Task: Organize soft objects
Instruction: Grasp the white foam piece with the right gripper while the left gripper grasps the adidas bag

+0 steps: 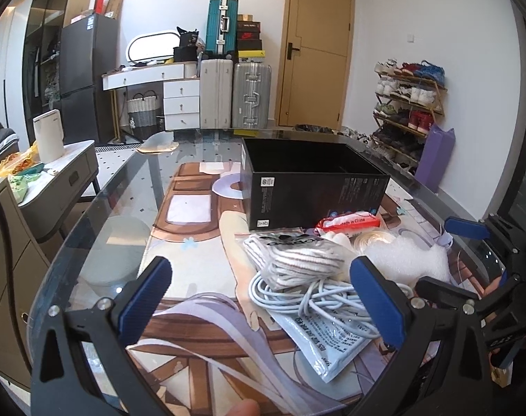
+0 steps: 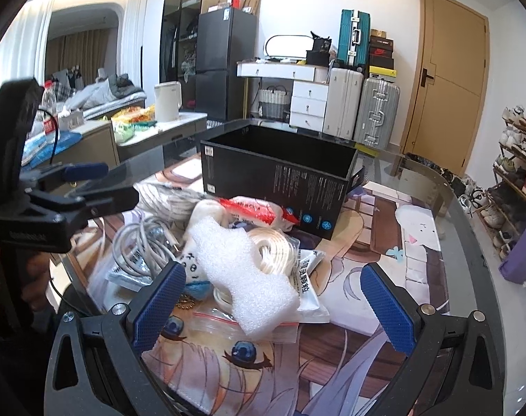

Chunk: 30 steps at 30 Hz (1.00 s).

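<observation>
An open black box (image 1: 315, 183) stands on a printed mat on the glass table; it also shows in the right wrist view (image 2: 280, 173). In front of it lies a heap: striped socks (image 1: 294, 256), a coiled white cable (image 1: 318, 294), a white foam piece (image 2: 242, 277), a red and white packet (image 2: 252, 213), a cream coil (image 2: 277, 249) and a printed pouch (image 1: 329, 343). My left gripper (image 1: 263, 298) is open and empty, just short of the socks and cable. My right gripper (image 2: 273, 301) is open and empty, with the foam piece between its fingers.
The table's curved glass edge (image 1: 100, 201) runs along the left. A low cabinet (image 1: 65, 173) with a kettle stands left of the table. Suitcases (image 1: 235, 93), a door and a shoe rack (image 1: 408, 104) line the far wall. The left gripper shows at left in the right wrist view (image 2: 86, 180).
</observation>
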### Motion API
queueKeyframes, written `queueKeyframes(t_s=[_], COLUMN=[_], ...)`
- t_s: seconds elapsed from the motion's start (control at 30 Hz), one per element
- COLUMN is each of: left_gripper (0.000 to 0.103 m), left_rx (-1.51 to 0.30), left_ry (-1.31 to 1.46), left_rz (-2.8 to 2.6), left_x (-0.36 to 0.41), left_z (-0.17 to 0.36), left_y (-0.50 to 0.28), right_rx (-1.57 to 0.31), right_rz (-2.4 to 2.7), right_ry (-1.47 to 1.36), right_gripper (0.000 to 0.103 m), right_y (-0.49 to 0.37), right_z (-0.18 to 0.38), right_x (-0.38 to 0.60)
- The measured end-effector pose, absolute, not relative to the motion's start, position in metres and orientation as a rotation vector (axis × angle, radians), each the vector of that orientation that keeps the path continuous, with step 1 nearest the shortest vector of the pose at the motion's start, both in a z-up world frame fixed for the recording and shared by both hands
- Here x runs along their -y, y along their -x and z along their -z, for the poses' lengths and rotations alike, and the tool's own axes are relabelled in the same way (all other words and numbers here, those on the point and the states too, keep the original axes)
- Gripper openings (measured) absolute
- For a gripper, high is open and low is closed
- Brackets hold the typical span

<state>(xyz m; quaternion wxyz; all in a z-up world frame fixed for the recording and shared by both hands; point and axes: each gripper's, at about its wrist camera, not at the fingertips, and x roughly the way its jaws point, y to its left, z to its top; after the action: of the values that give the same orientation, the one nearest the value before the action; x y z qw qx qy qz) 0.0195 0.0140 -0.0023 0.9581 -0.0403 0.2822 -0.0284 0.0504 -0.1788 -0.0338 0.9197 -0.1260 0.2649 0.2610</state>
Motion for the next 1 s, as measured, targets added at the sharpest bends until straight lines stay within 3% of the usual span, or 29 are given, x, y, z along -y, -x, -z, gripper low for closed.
queueKeyframes(t_s=[0.2, 0.3, 0.57, 1.0], left_gripper=[0.103, 0.103, 0.103, 0.103], left_rx=[-0.608, -0.599, -0.574, -0.596], left_ry=[0.068, 0.065, 0.063, 0.022], left_rz=[0.074, 0.076, 0.113, 0.130], left_x=[-0.011, -0.011, -0.014, -0.006], left_z=[0.005, 0.001, -0.005, -0.007], left_y=[-0.024, -0.027, -0.030, -0.039], right_rx=[-0.553, -0.569, -0.563, -0.565], right_rz=[-0.565, -0.573, -0.616, -0.653], right_ry=[0.292, 0.315, 0.338, 0.409], right_gripper=[0.100, 0.086, 0.084, 0.055], right_y=[-0.055, -0.059, -0.062, -0.058], right_z=[0.037, 0.040, 0.039, 0.047], right_x=[0.172, 0.167, 0.162, 0.153])
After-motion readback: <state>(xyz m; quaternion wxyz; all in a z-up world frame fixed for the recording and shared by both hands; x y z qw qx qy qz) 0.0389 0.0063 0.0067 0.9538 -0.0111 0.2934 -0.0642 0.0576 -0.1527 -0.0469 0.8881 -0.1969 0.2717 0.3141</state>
